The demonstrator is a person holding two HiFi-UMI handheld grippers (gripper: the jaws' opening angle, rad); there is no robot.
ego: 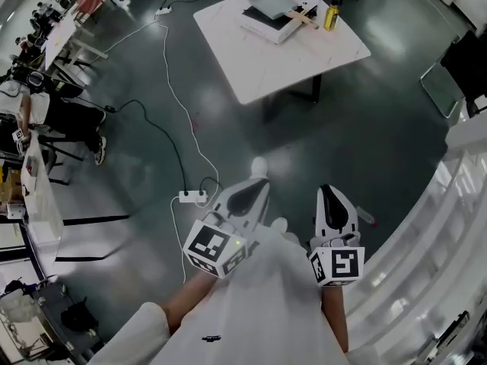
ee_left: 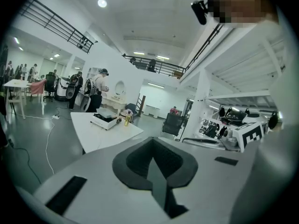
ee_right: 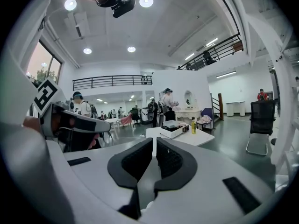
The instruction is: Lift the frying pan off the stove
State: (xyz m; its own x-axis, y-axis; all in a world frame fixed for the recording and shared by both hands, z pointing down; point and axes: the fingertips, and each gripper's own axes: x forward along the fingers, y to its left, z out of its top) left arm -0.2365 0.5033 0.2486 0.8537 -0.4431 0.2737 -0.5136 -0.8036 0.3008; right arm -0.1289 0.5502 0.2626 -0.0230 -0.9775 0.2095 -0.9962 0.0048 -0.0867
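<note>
On far table (ego: 304,61), frying pan (ego: 272,2) on stove (ego: 263,26), handle (ego: 303,17) toward bottle (ego: 332,16)

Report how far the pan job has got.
Done: nothing. The frying pan sits on the stove on the white table.
In hand: nothing. The left hand-held gripper and right hand-held gripper are both shut and empty, well short of the table.
Left: everything. Walk over, open one hand-held gripper, grip the wooden handle and lift the pan clear.
</note>
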